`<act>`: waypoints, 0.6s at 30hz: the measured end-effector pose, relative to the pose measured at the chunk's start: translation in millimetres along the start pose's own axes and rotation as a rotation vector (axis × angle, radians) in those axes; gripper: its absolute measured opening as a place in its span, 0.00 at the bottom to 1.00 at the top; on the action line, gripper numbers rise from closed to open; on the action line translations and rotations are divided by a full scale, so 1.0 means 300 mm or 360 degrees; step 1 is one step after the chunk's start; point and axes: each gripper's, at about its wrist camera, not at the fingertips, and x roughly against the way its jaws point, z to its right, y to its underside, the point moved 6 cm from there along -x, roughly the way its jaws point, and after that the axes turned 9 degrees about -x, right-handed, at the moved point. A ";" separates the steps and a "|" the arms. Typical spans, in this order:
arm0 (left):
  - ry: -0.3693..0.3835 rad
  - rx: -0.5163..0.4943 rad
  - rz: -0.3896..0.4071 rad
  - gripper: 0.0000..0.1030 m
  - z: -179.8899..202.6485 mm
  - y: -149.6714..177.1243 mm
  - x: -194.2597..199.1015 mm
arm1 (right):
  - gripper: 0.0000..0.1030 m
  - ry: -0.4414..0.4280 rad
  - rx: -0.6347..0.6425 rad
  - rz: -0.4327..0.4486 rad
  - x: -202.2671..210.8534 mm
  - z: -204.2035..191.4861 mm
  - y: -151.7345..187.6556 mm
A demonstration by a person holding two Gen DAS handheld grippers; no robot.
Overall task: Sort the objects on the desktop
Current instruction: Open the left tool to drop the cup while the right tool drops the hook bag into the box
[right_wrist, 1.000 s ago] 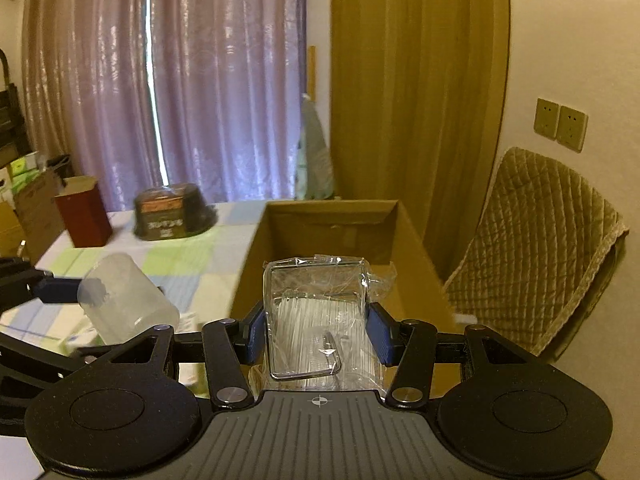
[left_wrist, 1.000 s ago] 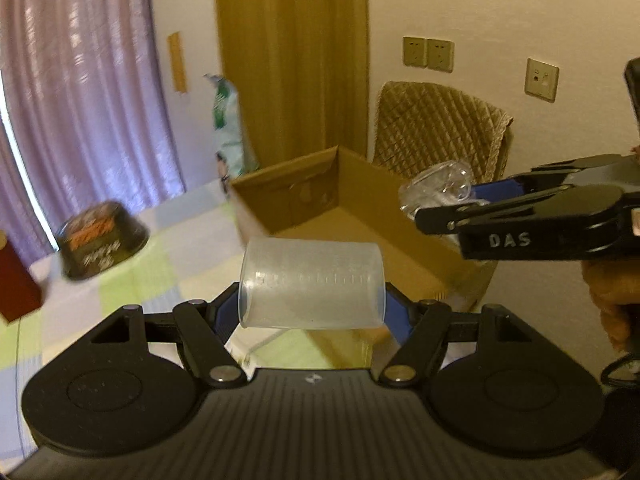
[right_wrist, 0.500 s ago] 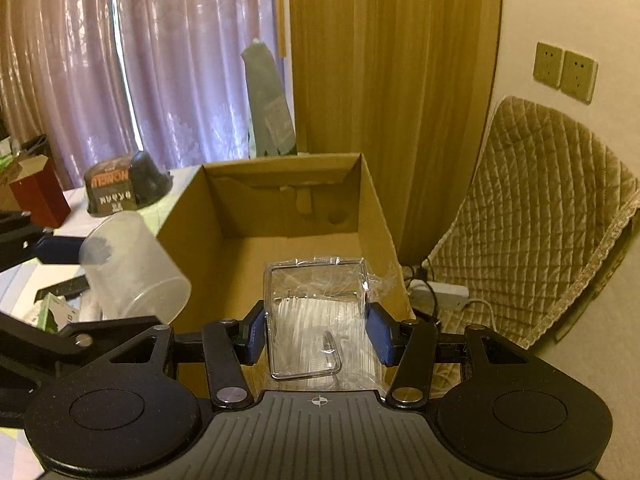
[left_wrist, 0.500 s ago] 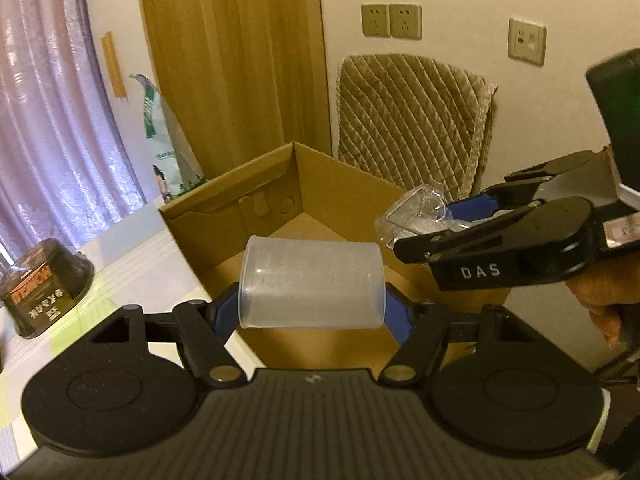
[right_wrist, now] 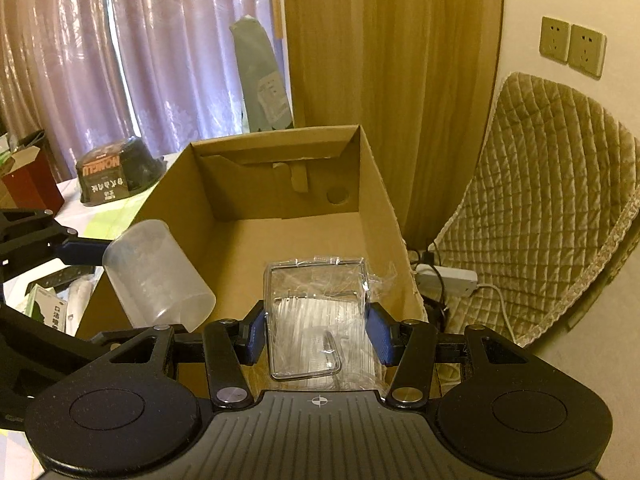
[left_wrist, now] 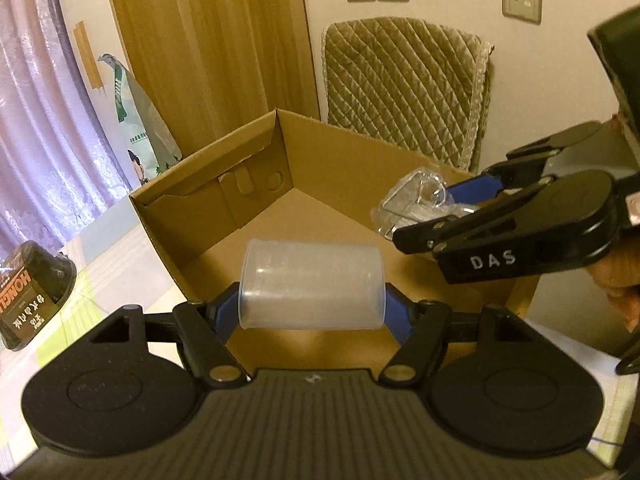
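The left gripper pinches a frosted plastic cup sideways above an open cardboard box. Beside it, the right gripper clamps a clear plastic packet over the same box — its contents are too transparent to identify. The box's near wall is hidden behind both tools.

**The room around me**

At twelve o'clock hangs a mustard curtain; at ten, sheer lilac curtains glow with daylight. At two o'clock a cream wall carries wall sockets above a quilted olive chair cover. A checked tablecloth lies at nine. A white power strip lies at three.
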 end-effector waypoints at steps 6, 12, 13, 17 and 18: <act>-0.0002 -0.0029 -0.0021 0.67 0.009 0.008 -0.026 | 0.49 0.0007 -0.0009 -0.0014 -0.009 0.009 0.000; -0.0026 -0.0042 0.0001 0.67 0.003 0.011 -0.005 | 0.49 0.0013 -0.0007 -0.0020 -0.012 0.008 -0.002; -0.0030 -0.0042 0.0008 0.67 -0.001 0.011 0.003 | 0.49 0.0011 -0.0011 -0.0022 -0.013 0.008 -0.003; -0.0056 -0.0042 0.0027 0.67 -0.025 0.016 0.038 | 0.50 0.0004 -0.0021 -0.0030 -0.018 0.001 -0.006; -0.0064 -0.0043 0.0027 0.67 -0.030 0.018 0.045 | 0.50 0.0003 -0.0022 -0.0032 -0.019 -0.001 -0.007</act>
